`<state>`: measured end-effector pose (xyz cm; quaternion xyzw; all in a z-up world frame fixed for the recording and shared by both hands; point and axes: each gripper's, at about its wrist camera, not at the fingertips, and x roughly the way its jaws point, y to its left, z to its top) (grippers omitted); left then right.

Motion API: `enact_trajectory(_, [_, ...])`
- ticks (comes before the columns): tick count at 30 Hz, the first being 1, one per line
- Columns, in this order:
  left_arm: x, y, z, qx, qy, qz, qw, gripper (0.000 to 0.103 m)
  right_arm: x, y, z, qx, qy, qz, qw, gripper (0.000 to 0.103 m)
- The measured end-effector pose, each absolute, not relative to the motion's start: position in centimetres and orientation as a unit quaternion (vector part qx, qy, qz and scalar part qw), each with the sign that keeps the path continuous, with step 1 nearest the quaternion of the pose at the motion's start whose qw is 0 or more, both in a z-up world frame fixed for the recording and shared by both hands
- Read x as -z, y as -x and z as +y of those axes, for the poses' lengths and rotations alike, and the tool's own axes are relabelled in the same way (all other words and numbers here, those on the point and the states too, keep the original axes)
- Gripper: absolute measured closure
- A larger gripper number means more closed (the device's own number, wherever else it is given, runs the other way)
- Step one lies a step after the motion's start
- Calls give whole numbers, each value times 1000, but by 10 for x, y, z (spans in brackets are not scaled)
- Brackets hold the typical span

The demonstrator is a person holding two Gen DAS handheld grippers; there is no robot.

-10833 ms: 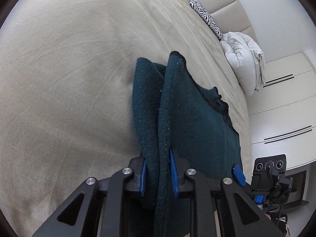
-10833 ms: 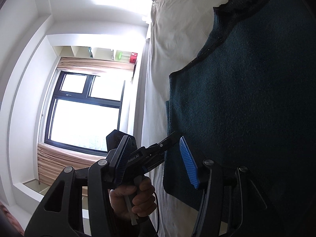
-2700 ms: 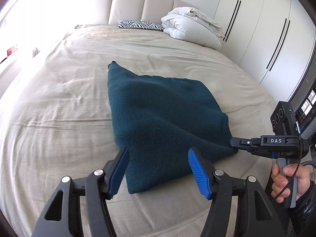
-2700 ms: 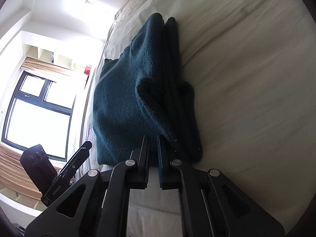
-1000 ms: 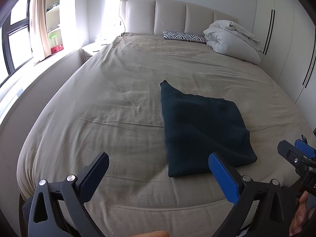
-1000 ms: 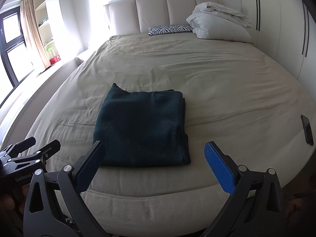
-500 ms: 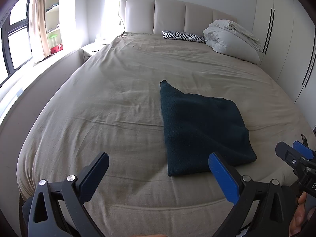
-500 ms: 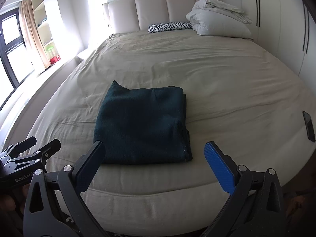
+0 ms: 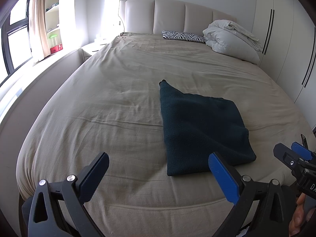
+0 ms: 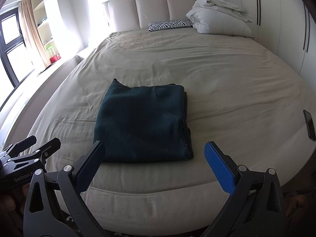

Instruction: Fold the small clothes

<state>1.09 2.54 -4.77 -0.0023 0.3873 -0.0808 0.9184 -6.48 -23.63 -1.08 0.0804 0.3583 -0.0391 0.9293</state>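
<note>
A dark teal knitted garment [image 9: 199, 126] [image 10: 142, 122] lies folded into a flat, roughly square bundle on the beige bed [image 9: 110, 106] [image 10: 227, 75], near the foot end. My left gripper [image 9: 158, 169] is held back at the foot of the bed, open wide, with nothing between its fingers; the garment lies ahead and to its right. My right gripper [image 10: 154, 158] is also open and empty, just short of the garment's near edge. Each gripper shows in the other's view: the right gripper [image 9: 292, 158], the left gripper [image 10: 33, 144].
A white duvet bundle [image 9: 231, 39] [image 10: 219, 17] and a zebra-print pillow [image 9: 182, 36] [image 10: 169, 24] lie by the padded headboard. A dark phone [image 10: 309, 125] rests at the bed's right edge. Wardrobe doors stand on the right, a window and shelves on the left.
Over the last second both grippers stayed open and hardly moved. Earlier, both were shut on the garment during folding, then let go and drew back to the foot of the bed.
</note>
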Motion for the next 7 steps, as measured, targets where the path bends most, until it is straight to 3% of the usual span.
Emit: enact_trajectory(7, [47,-10,25,79,1,384,920,0,13,66,-233,39,-81,360,929,1])
